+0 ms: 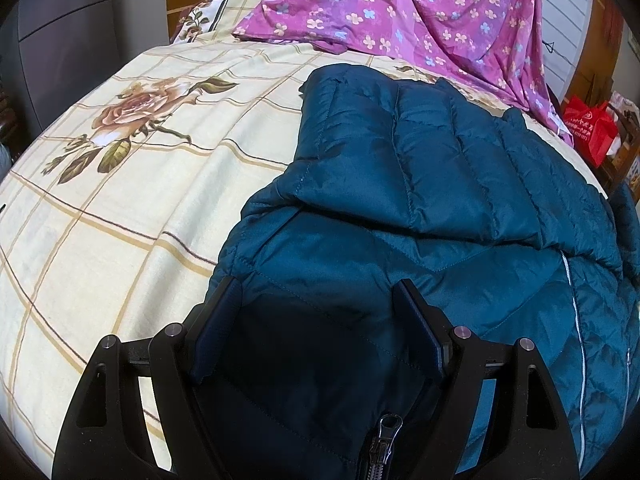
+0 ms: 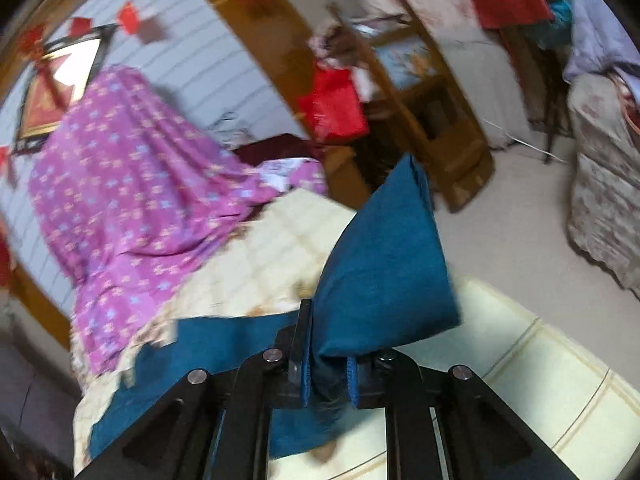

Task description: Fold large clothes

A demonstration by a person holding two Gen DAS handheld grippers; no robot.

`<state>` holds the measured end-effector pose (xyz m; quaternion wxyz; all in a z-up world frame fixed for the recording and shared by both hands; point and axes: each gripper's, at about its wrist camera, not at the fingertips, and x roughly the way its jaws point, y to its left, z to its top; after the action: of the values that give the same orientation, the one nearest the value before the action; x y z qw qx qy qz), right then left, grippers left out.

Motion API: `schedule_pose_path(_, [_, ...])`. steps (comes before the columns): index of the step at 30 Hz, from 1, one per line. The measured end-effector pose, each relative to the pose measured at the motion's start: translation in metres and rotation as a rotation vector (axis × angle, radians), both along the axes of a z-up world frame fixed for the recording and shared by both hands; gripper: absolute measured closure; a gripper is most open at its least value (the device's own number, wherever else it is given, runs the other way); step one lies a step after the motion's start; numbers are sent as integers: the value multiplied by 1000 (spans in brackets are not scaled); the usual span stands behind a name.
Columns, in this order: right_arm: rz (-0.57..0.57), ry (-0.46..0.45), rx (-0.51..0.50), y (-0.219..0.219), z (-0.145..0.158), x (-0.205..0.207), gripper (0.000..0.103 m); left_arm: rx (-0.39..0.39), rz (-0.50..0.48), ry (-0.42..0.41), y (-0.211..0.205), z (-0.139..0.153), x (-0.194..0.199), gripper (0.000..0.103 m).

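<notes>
A teal quilted puffer jacket (image 1: 440,184) lies on the bed with one sleeve folded across its body. My left gripper (image 1: 316,292) is open, its fingers wide apart over the jacket's near part by the zipper pull (image 1: 390,426). In the right wrist view, which is blurred by motion, my right gripper (image 2: 330,364) is shut on a part of the jacket (image 2: 384,264), likely a sleeve end, and holds it lifted above the bed. More of the jacket trails below and to the left.
The bed has a cream checked sheet with rose prints (image 1: 120,200). A purple flowered quilt (image 1: 420,12) is heaped at the headboard. A red bag (image 1: 592,128) and wooden furniture (image 2: 420,92) stand beside the bed. The floor (image 2: 520,220) lies beyond the bed's edge.
</notes>
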<state>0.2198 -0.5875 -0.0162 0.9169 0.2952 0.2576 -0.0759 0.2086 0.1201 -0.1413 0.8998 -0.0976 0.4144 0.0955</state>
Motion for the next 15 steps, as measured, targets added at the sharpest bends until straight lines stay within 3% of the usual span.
schedule_pose_path(4, [123,-97,60,69,19,-14,90,-2,1,0,0,1,1,24])
schedule_pose_path(8, [249,-169,207,159,1,-21,90,-3,1,0,0,0,1,23])
schedule_pose_path(12, [385,-152,259,256,-27,-15,90,-8,1,-1,-1,0,1,23])
schedule_pose_path(15, [495,-115,230,317,-50,-6,90,-4,1,0,-2,0,1,23])
